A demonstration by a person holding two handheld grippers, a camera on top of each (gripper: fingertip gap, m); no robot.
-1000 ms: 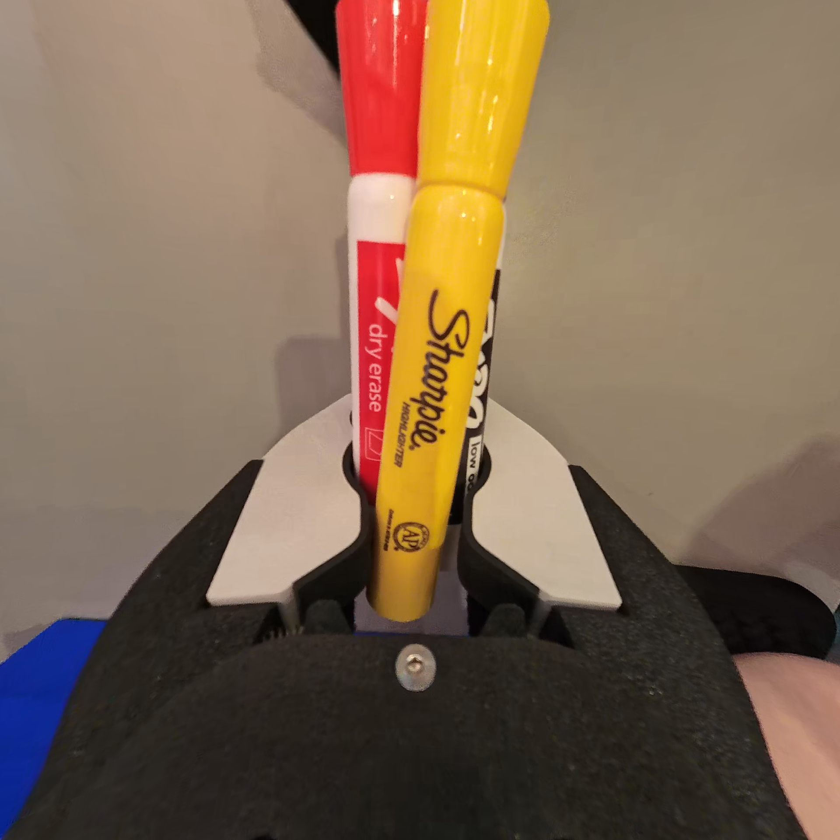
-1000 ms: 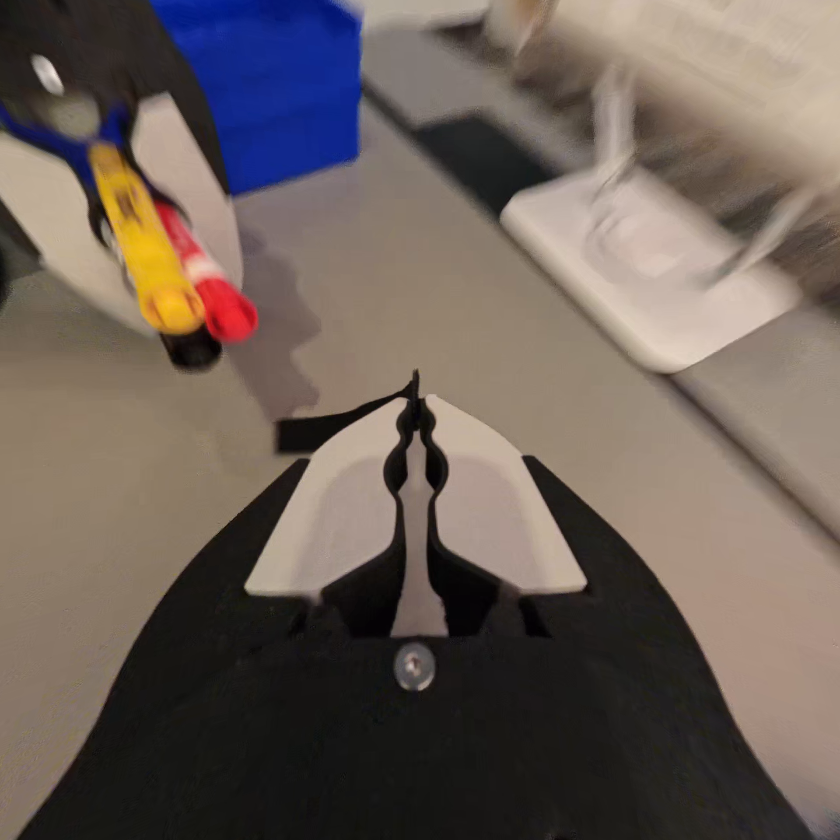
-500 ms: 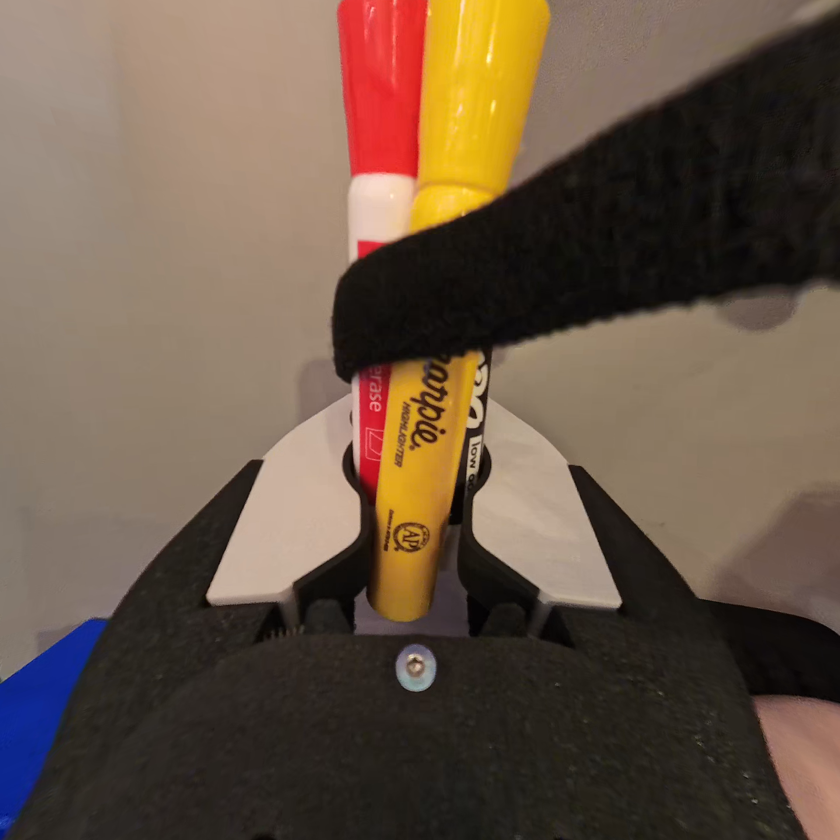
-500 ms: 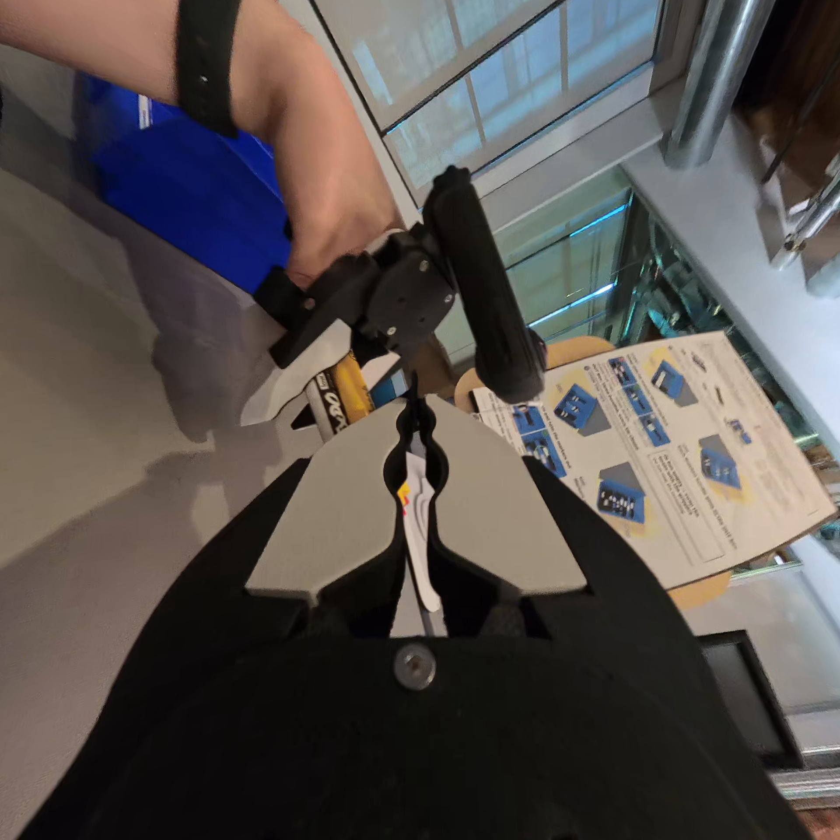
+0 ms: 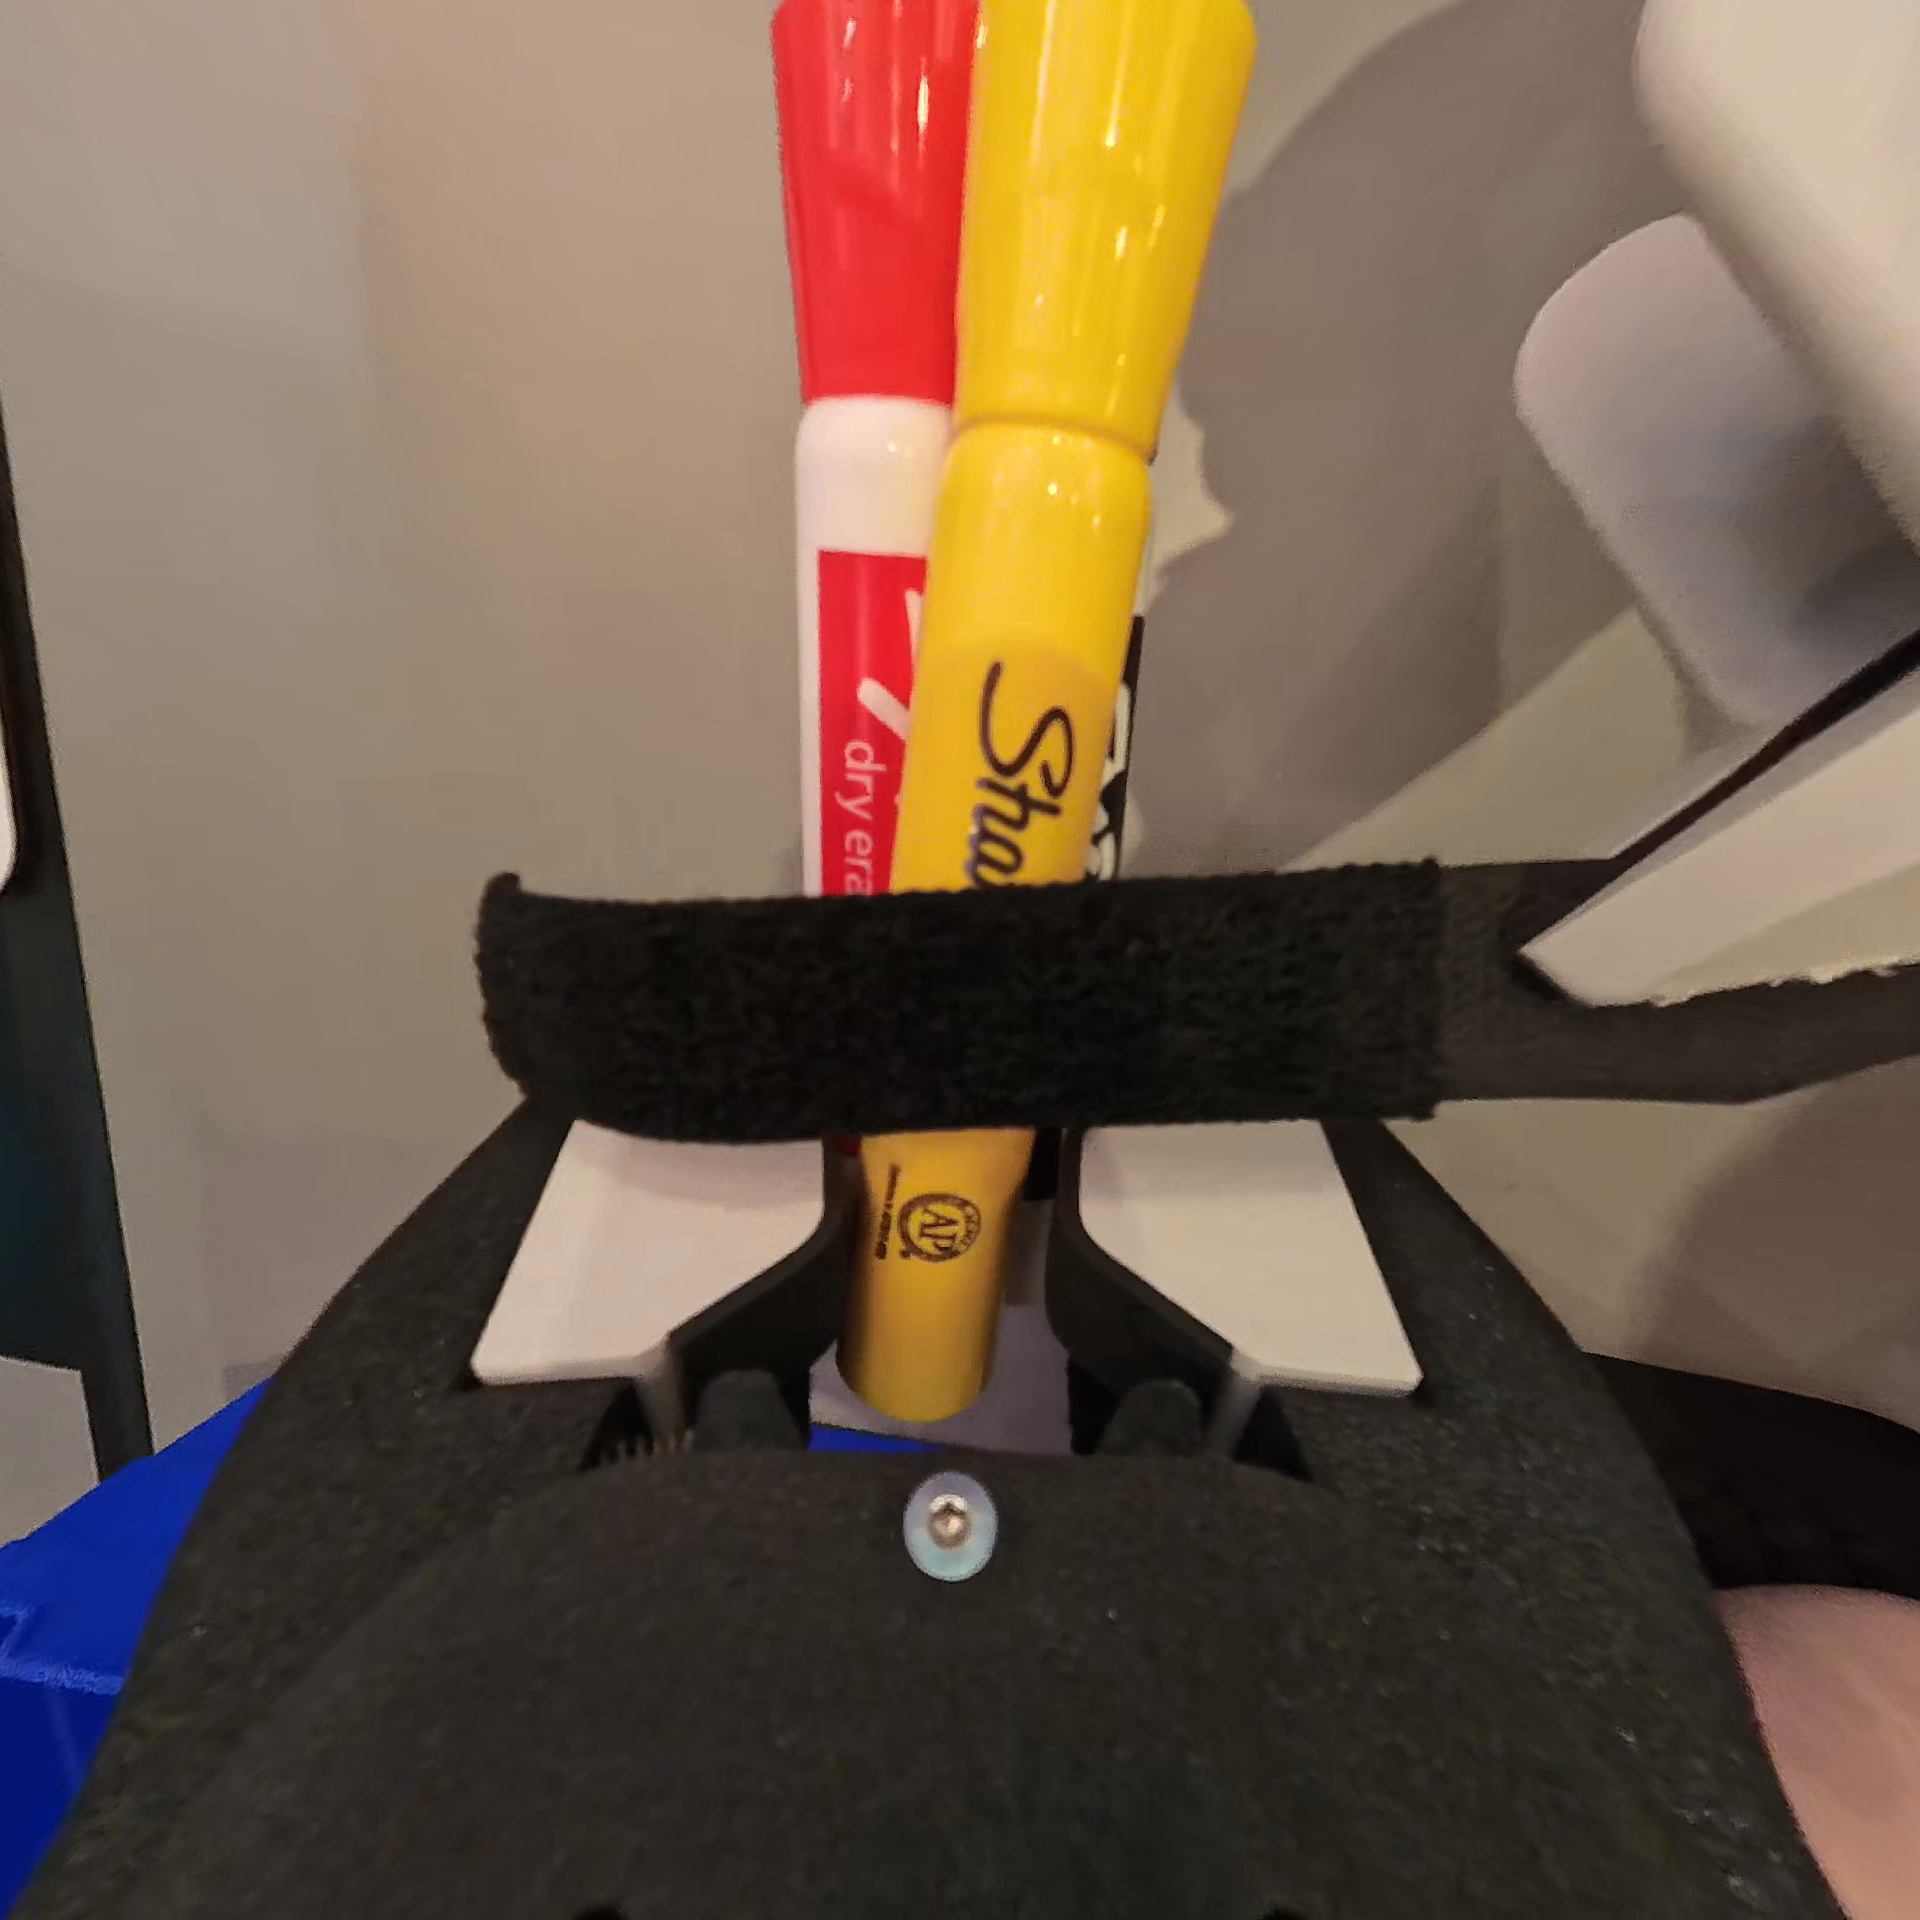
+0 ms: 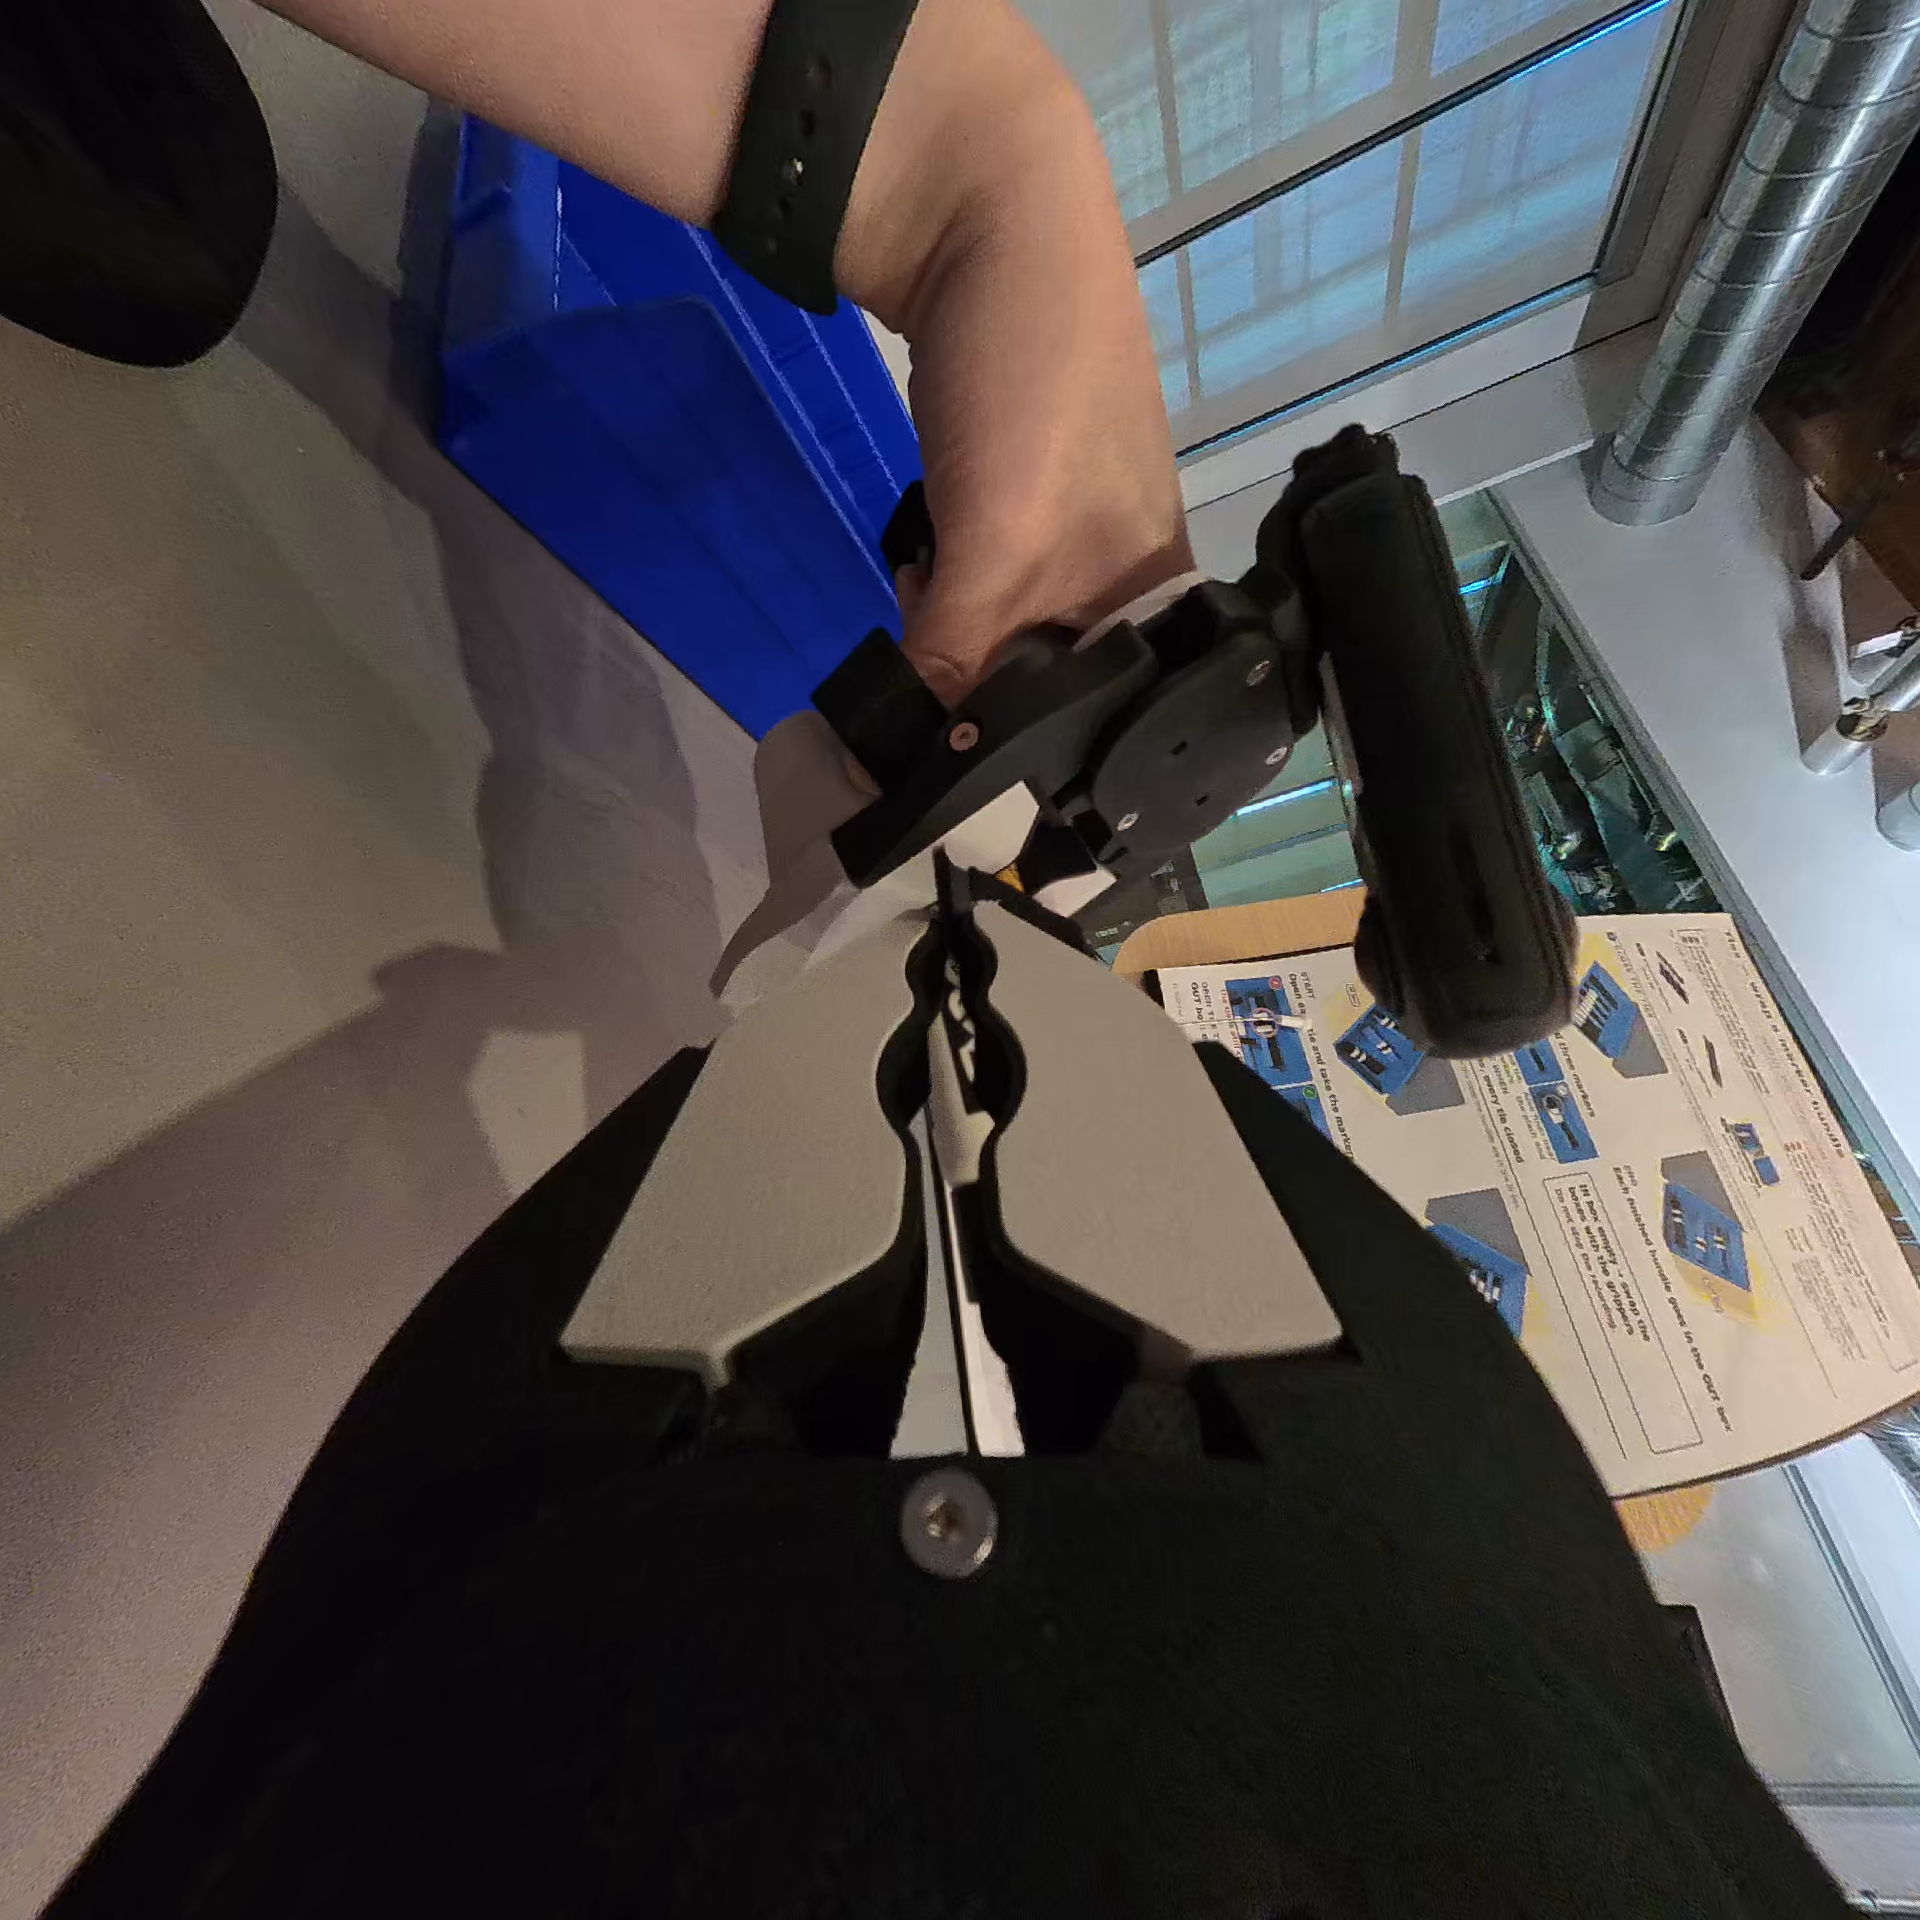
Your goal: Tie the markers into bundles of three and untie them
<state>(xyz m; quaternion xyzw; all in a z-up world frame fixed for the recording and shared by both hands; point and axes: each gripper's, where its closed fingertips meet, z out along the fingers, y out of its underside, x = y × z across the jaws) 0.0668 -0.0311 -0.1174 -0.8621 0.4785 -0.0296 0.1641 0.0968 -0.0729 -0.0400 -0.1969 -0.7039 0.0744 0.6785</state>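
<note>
In the left wrist view my left gripper [image 5: 951,1101] is shut on three markers standing side by side: a red dry-erase marker [image 5: 873,312], a yellow highlighter [image 5: 1081,312] in front, and a black one [image 5: 1127,748] mostly hidden behind. A black hook-and-loop strap [image 5: 935,997] lies level across the markers just above my fingertips. It runs right into my right gripper [image 5: 1538,956]. In the right wrist view my right gripper [image 6: 951,914] is shut on the strap's edge [image 6: 948,883], close under the left gripper [image 6: 1039,727].
A person's hand [image 6: 997,436] with a black wristband holds the left gripper. A blue bin [image 6: 665,436] stands on the grey table [image 6: 208,831] behind it. A printed instruction sheet [image 6: 1662,1195] lies on a round wooden board at the right. Windows are beyond. Left tips to right tips: about 9 cm.
The strap, first absent from the left wrist view, came in slanted across the markers, then slid down to my left fingertips and levelled. My right gripper swung up and closed in on the left.
</note>
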